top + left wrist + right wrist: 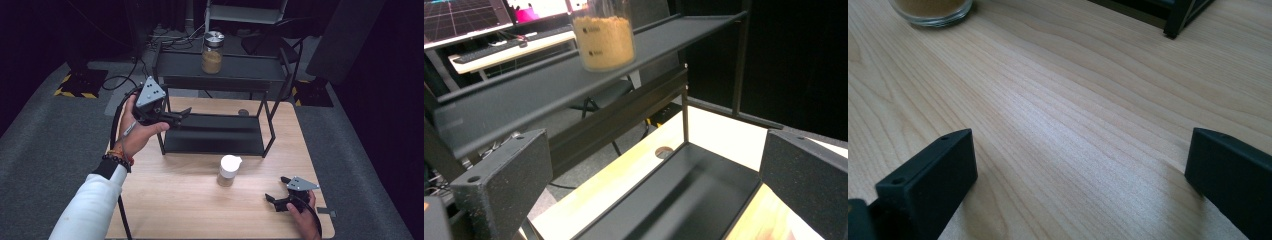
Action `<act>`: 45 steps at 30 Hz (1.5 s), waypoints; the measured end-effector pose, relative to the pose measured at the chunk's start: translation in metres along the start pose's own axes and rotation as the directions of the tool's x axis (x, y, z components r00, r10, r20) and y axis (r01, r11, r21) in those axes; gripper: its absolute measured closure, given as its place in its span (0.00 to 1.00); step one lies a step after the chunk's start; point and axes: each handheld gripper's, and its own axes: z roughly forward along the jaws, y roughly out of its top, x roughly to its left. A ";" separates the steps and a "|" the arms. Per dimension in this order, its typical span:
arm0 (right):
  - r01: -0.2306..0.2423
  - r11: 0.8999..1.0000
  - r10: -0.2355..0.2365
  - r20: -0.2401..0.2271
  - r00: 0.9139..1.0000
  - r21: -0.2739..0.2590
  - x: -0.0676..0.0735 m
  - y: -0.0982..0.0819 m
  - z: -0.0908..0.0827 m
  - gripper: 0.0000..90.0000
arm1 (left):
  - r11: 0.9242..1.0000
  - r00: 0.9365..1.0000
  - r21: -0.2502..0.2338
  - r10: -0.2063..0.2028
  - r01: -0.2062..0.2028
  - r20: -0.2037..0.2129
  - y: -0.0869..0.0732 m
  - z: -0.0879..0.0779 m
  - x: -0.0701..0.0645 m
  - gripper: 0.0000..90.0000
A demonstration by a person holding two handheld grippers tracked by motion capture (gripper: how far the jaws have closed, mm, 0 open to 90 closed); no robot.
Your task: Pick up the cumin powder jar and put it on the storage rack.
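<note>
Both grippers have their jaws spread wide with nothing between them. Held up in the person's left hand, the left gripper hovers at the left end of the black two-tier metal rack, its jaws pointing across the lower shelf. In the left gripper view its black jaws frame that lower tray, and above it the upper shelf carries a clear glass jar with a silver lid, about half full of tan powder. The right gripper sits low at the near right corner of the light wooden table, in the person's right hand, jaws aimed leftward; whether it touches the tabletop I cannot tell. A second, smaller glass jar with a white lid stands on the table just in front of the rack, between the two grippers and apart from both. In the right gripper view the base of this jar shows at the top left, well beyond the open jaws.
</note>
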 end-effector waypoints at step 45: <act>0.004 1.000 -0.004 -0.004 1.000 0.000 0.000 0.000 0.000 0.00 | 0.996 0.998 0.060 -0.062 0.063 -0.022 -0.144 -0.034 -0.041 0.00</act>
